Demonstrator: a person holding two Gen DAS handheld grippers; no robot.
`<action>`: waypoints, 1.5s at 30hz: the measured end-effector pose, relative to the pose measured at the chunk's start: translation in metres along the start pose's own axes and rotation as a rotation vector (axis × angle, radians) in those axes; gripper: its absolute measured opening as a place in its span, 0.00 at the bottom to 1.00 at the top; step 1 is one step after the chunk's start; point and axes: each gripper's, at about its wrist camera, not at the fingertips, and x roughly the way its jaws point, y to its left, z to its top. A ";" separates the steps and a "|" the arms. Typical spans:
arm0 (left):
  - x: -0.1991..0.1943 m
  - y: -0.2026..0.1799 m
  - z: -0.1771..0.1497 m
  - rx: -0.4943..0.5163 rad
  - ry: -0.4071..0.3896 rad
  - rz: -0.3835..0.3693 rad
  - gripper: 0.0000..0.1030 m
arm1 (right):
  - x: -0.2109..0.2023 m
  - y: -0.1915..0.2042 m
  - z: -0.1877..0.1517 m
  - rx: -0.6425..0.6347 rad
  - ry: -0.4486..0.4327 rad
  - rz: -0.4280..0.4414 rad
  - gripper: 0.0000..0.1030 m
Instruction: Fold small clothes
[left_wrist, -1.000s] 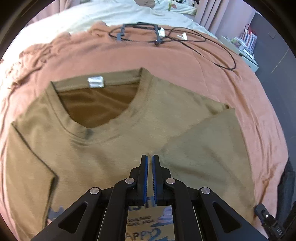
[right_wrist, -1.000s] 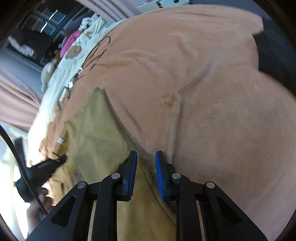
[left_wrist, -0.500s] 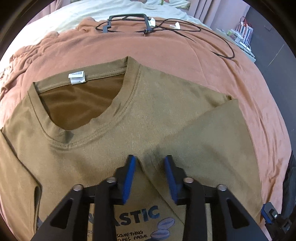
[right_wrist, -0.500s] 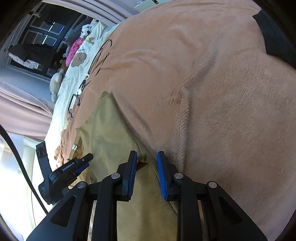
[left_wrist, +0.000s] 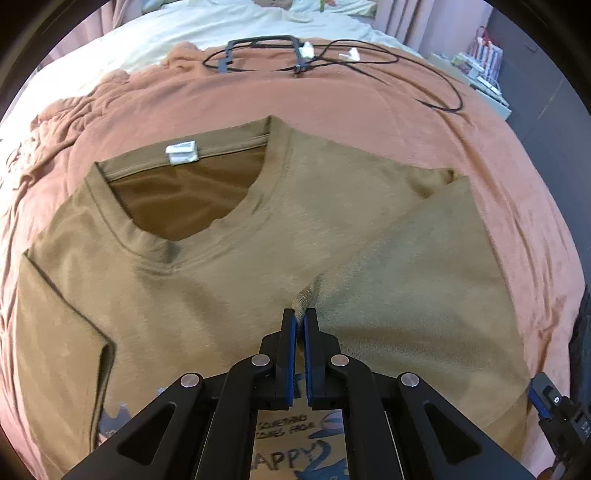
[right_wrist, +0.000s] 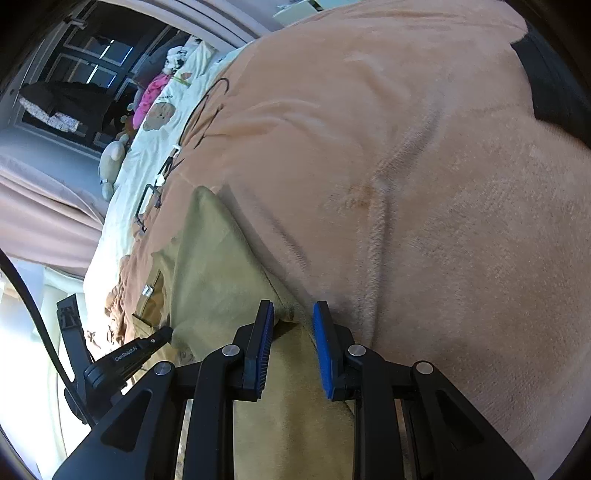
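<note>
An olive-brown T-shirt (left_wrist: 207, 288) lies flat on a pink blanket (left_wrist: 332, 99), neck opening and white label toward the far side. Its right side is folded inward as a flap (left_wrist: 417, 291). My left gripper (left_wrist: 300, 321) is shut on the tip of that flap near the chest. In the right wrist view the same T-shirt (right_wrist: 221, 280) runs under my right gripper (right_wrist: 293, 317), which is open above the folded right edge with cloth between its fingers. The left gripper (right_wrist: 162, 334) shows at the lower left there.
A black cable (left_wrist: 424, 81) and a black frame (left_wrist: 258, 48) lie on the blanket beyond the shirt. White bedding (left_wrist: 221, 26) with soft toys (right_wrist: 114, 155) lies past them. A shelf with small items (left_wrist: 484, 70) stands at the far right. A dark object (right_wrist: 554, 85) sits at the blanket's edge.
My left gripper opened half a second ago and has now shut on the tip of the folded flap. The right gripper stayed open over the shirt's folded edge.
</note>
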 end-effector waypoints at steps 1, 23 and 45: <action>0.000 0.001 -0.001 -0.005 0.004 0.003 0.04 | 0.001 0.001 0.000 -0.003 0.000 0.000 0.19; -0.012 -0.004 0.009 0.060 -0.027 0.007 0.33 | 0.007 0.025 -0.011 -0.116 -0.011 -0.013 0.19; -0.003 -0.068 -0.036 0.278 0.058 -0.052 0.51 | 0.042 0.057 -0.025 -0.296 -0.039 -0.340 0.43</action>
